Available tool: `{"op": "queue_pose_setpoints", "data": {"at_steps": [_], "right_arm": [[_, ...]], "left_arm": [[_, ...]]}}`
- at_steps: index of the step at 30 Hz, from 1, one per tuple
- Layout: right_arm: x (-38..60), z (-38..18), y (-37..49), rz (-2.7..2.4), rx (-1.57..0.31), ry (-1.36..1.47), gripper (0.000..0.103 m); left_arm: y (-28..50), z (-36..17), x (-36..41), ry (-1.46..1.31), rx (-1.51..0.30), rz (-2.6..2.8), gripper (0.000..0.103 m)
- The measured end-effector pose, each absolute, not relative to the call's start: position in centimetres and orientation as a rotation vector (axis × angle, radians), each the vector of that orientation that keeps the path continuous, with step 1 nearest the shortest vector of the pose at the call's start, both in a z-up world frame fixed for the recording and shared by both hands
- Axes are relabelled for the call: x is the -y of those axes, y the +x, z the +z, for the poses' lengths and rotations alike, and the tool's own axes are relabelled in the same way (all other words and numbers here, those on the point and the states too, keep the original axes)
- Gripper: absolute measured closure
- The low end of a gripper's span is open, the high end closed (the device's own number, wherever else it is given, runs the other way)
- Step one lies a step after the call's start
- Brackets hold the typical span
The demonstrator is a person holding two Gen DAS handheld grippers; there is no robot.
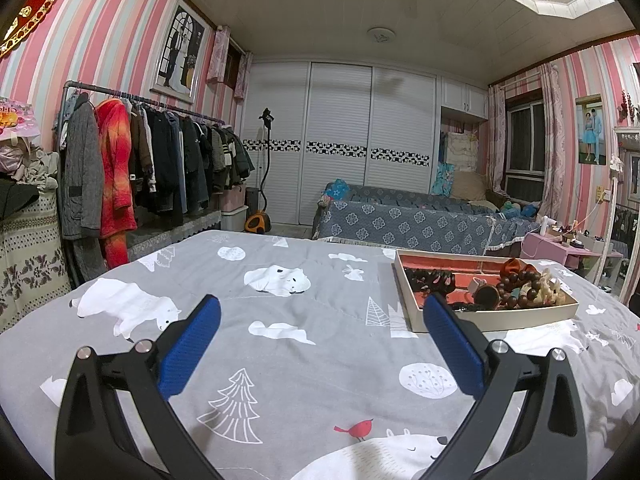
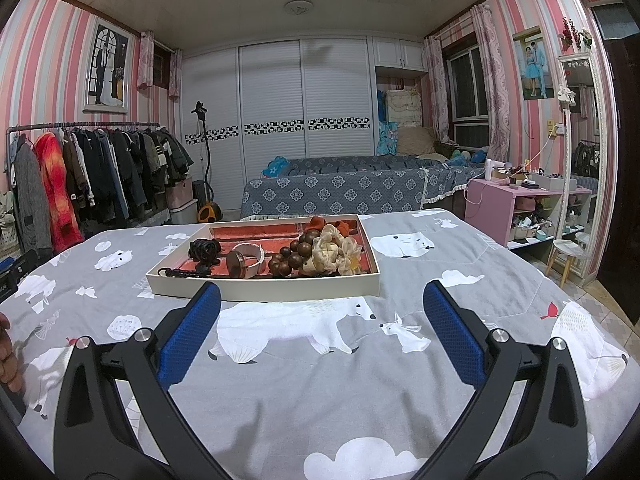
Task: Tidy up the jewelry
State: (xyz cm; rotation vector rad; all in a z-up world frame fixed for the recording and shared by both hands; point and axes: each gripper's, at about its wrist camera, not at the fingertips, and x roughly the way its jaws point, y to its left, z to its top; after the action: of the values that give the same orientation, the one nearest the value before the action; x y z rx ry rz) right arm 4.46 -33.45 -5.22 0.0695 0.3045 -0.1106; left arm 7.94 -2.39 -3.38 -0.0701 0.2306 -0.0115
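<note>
A flat white box (image 2: 264,288) with a red lining lies on the grey bedspread (image 2: 320,380). In it lie a brown bead bracelet (image 2: 298,258), a cream scrunchie (image 2: 334,254), a white watch (image 2: 250,262) and a black beaded piece (image 2: 204,250). My right gripper (image 2: 322,304) is open and empty, just in front of the box. In the left wrist view the box (image 1: 496,318) is ahead to the right with the beads (image 1: 516,286) in it. My left gripper (image 1: 322,316) is open and empty above the bedspread (image 1: 280,360).
A clothes rack (image 1: 152,160) stands left of the bed. A sofa under a blue flowered cover (image 2: 340,192) stands behind it. A pink shelf (image 2: 516,208) and a tall mirror (image 2: 580,160) are at the right. A hand (image 2: 8,356) shows at the left edge.
</note>
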Motion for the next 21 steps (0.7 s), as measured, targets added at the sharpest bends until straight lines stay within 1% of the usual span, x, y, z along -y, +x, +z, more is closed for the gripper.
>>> {"op": "queue_pose_setpoints", "data": {"at_steps": [21], "right_arm": [[33.58,-5.19,4.37,-0.111,-0.304,0.070,0.005]], "left_arm": [[7.94,-3.37,2.40,-0.069,-0.231,-0.011,0.004]]}}
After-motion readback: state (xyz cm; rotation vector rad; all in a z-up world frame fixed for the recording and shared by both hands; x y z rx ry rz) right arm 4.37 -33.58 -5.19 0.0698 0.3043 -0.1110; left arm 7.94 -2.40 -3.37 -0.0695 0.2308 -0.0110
